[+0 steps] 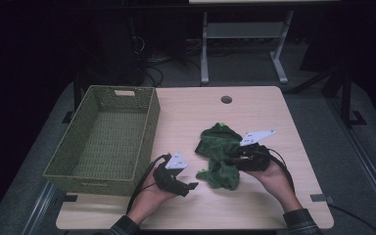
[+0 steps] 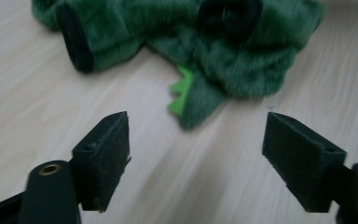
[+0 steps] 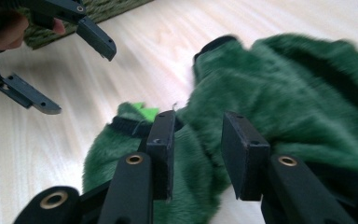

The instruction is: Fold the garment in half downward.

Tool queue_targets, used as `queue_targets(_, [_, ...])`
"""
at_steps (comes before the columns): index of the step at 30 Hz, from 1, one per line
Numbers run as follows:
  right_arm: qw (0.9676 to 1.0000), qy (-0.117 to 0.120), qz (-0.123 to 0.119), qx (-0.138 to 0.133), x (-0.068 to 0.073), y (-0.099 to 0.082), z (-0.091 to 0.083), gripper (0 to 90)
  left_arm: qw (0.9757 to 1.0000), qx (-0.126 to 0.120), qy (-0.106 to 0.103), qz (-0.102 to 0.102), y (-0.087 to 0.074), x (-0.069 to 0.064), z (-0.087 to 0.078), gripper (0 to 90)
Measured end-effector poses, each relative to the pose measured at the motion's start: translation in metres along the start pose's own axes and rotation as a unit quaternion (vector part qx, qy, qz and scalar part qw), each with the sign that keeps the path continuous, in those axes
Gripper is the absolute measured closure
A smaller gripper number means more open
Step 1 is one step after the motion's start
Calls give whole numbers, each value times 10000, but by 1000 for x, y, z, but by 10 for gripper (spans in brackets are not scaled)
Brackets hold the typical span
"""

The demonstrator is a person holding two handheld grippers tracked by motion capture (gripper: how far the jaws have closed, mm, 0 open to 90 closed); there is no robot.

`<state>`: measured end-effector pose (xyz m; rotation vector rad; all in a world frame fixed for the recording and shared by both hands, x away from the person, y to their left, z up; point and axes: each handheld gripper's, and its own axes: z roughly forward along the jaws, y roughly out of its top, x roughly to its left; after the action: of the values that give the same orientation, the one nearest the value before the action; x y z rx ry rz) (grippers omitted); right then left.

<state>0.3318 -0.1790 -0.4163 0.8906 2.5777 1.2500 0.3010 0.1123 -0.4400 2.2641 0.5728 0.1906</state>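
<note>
A crumpled green fleece garment [image 1: 219,147] with black cuffs and a light-green spiky trim lies on the wooden table [image 1: 254,205], right of centre. My right gripper [image 1: 227,159] rests over its right side. In the right gripper view its jaws [image 3: 198,140] stand slightly apart above the fleece [image 3: 298,93], the pads not pressing on it. My left gripper [image 1: 192,188] sits left of the garment near the table's front. Its jaws [image 2: 196,140] are wide open over bare wood, with the fleece [image 2: 223,56] just beyond them. The right gripper view also catches the left gripper [image 3: 79,79], open.
A green woven basket [image 1: 147,127] stands on the table's left side, with nothing in it. A round cable hole [image 1: 226,99] is near the table's far edge. Bare wood lies between the basket and the garment. A desk frame [image 1: 245,44] stands on the dark floor behind.
</note>
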Motion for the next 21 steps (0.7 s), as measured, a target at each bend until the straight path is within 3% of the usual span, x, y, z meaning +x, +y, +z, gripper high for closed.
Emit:
queue_targets(5, [9999, -75, 45, -93, -9, 9, -9, 642, 9999, -105, -72, 30, 24, 9, -1, 312])
queue_targets(12, [9996, -137, 113, -222, -26, 18, -16, 635, 9997, -212, 100, -76, 53, 30, 3, 398])
queue_targets(17, [9991, -247, 189, -275, -43, 25, -15, 635, 9996, -186, 212, -70, 69, 51, 18, 457])
queue_targets(21, [9987, -379, 252, -225, -58, 31, -10, 618, 9994, -165, 252, -182, 80, 68, 33, 479])
